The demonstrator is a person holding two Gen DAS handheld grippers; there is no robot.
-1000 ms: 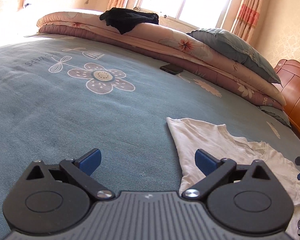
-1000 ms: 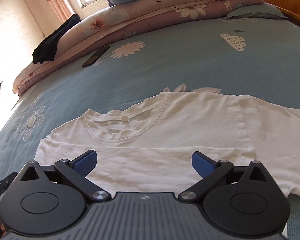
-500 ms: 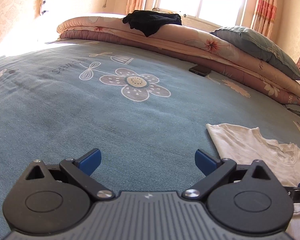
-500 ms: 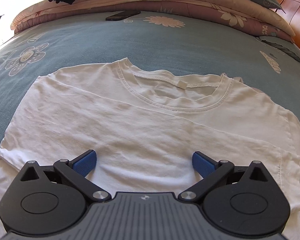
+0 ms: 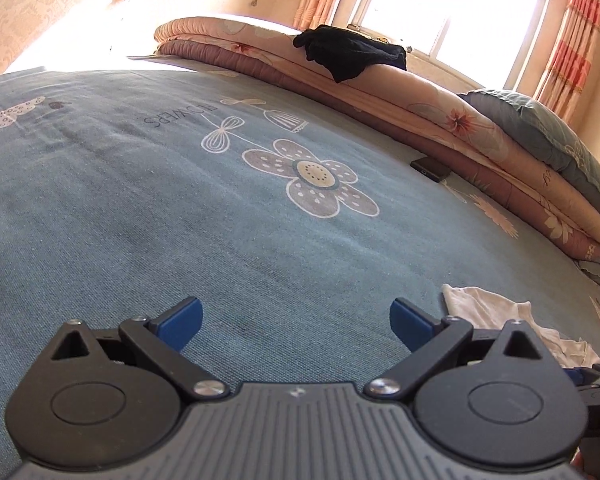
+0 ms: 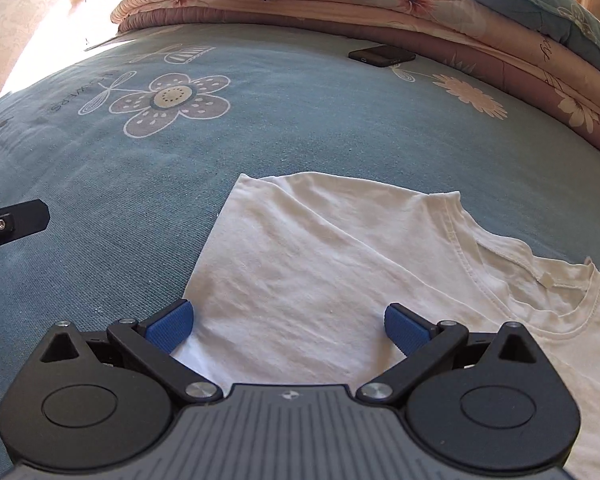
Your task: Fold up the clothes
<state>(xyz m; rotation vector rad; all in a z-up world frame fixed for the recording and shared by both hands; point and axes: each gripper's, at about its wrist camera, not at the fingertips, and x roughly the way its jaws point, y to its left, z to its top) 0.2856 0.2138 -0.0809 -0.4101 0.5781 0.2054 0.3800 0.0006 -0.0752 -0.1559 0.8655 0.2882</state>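
A white T-shirt [image 6: 340,264] lies flat on the blue bedspread [image 6: 260,120], its collar toward the right. My right gripper [image 6: 288,326] hovers open over the shirt's left part, blue pads spread wide with nothing between them. In the left wrist view only a corner of the white T-shirt [image 5: 488,308] shows at the lower right. My left gripper [image 5: 296,320] is open over bare bedspread [image 5: 180,200], to the left of the shirt. A black tip of the left gripper [image 6: 16,220] shows at the left edge of the right wrist view.
Folded floral quilts [image 5: 420,112] and a blue pillow [image 5: 540,136] are stacked along the far side of the bed. A black garment [image 5: 352,54] lies on the quilts. A dark phone [image 6: 382,56] rests on the bedspread beside them. A window with curtains [image 5: 452,4] stands behind.
Both grippers have swung left across the bed. The shirt has slid toward the right in each view. Both stay open.
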